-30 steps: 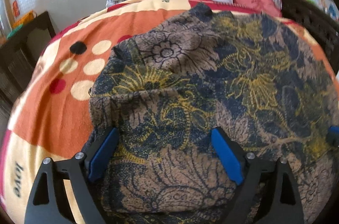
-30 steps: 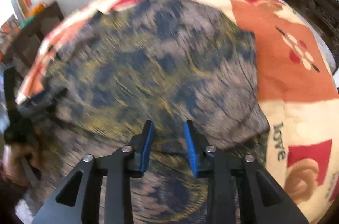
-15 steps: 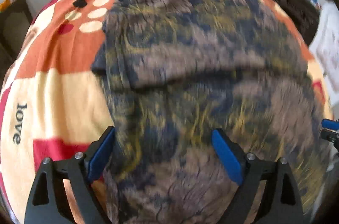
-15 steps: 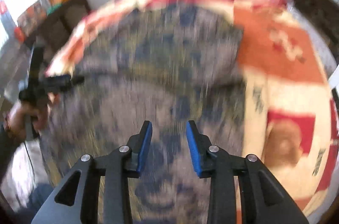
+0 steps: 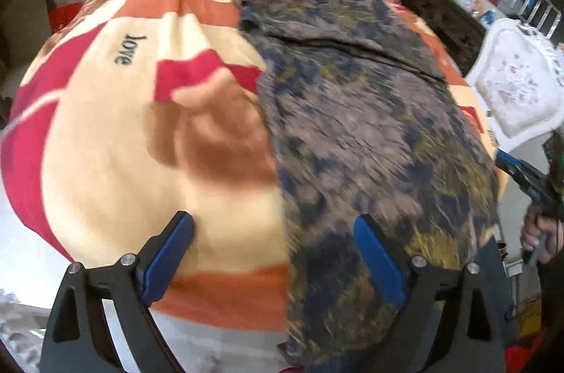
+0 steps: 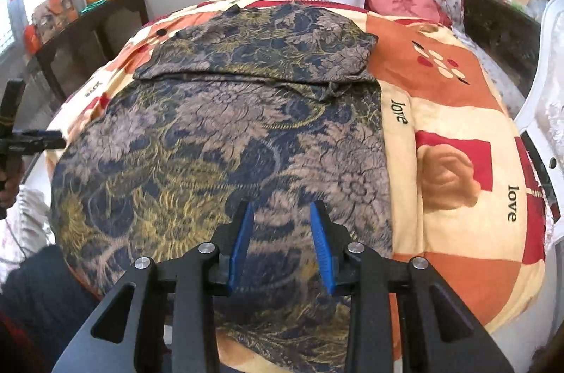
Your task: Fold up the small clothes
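Garment (image 6: 225,140), a dark floral piece, lies spread on the blanket (image 6: 458,112), its far part already folded over in a flap. Left gripper (image 5: 273,258) hovers at its left edge with jaws spread wide and empty; right gripper (image 6: 280,244) hangs over its near end, jaws partly apart, gripping nothing. Pinching blanket along with cloth would likely drag the fold askew.

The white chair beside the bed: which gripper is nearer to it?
Right. The right gripper hovers over the garment's near end on the white chair's side; the left gripper is at the bed's opposite side.
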A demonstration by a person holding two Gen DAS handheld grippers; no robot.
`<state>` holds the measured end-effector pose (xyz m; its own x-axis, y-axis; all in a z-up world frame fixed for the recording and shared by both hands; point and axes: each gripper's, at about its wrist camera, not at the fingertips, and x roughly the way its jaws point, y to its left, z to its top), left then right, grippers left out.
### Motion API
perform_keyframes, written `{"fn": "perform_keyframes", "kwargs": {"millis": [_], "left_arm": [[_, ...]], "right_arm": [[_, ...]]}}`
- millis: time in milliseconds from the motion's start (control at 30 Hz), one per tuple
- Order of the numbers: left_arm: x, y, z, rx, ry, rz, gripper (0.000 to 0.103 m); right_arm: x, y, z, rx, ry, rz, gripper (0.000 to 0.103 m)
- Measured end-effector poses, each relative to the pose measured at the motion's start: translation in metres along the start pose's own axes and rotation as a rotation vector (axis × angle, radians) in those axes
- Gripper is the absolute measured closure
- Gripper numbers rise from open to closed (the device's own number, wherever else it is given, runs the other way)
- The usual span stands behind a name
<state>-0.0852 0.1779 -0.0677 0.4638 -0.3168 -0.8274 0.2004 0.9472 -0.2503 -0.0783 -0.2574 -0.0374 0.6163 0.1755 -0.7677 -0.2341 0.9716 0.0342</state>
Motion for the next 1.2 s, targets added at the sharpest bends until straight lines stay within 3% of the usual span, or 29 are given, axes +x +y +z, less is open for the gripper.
{"fn": "perform_keyframes", "kwargs": {"millis": [33,133,333,433,467,500,533,767,833,900,967,1067,1200], "left_arm": [[-0.001,-0.003,-0.005,-0.002,-0.001,-0.029,0.008],[0.005,-0.005,-0.015,-0.07,0.026,-0.217,0.009],[0.0,-0.004,-0.026,-0.1,0.032,-0.391,0.013],[-0.004,0.014,-0.028,-0.167,0.038,-0.465,0.03],[-0.006,0.019,-0.029,-0.189,0.044,-0.483,0.04],[-0.006,0.021,-0.03,-0.196,0.046,-0.486,0.049],[-0.007,0.022,-0.032,-0.196,0.049,-0.485,0.051],[-0.003,0.007,-0.045,-0.125,0.124,-0.474,0.053],[0.0,0.004,-0.049,-0.108,0.139,-0.439,0.053],[0.001,-0.001,-0.051,-0.086,0.133,-0.36,0.074],[-0.002,-0.009,-0.052,-0.042,0.125,-0.287,0.086],[-0.007,-0.018,-0.054,0.006,0.103,-0.229,0.093],[-0.012,-0.025,-0.054,0.021,0.07,-0.192,0.095]], "right_arm": [[0.0,-0.003,-0.002,0.025,-0.003,0.008,0.055],[0.0,-0.01,-0.003,0.105,-0.012,0.041,0.055],[-0.005,-0.005,-0.004,0.083,-0.019,0.017,0.055],[-0.015,-0.006,-0.007,0.067,-0.046,-0.004,0.055],[-0.019,-0.007,-0.008,0.069,-0.054,-0.006,0.055],[-0.023,-0.01,-0.01,0.072,-0.064,-0.012,0.055],[-0.027,-0.013,-0.012,0.076,-0.069,-0.022,0.055],[-0.044,-0.049,-0.044,0.155,-0.032,-0.09,0.055],[-0.049,-0.058,-0.057,0.172,-0.022,-0.103,0.055],[-0.053,-0.065,-0.07,0.199,-0.01,-0.112,0.055],[-0.055,-0.072,-0.081,0.233,0.0,-0.099,0.055],[-0.056,-0.077,-0.094,0.244,0.011,-0.084,0.055],[-0.047,-0.079,-0.101,0.268,0.014,0.013,0.055]]}}
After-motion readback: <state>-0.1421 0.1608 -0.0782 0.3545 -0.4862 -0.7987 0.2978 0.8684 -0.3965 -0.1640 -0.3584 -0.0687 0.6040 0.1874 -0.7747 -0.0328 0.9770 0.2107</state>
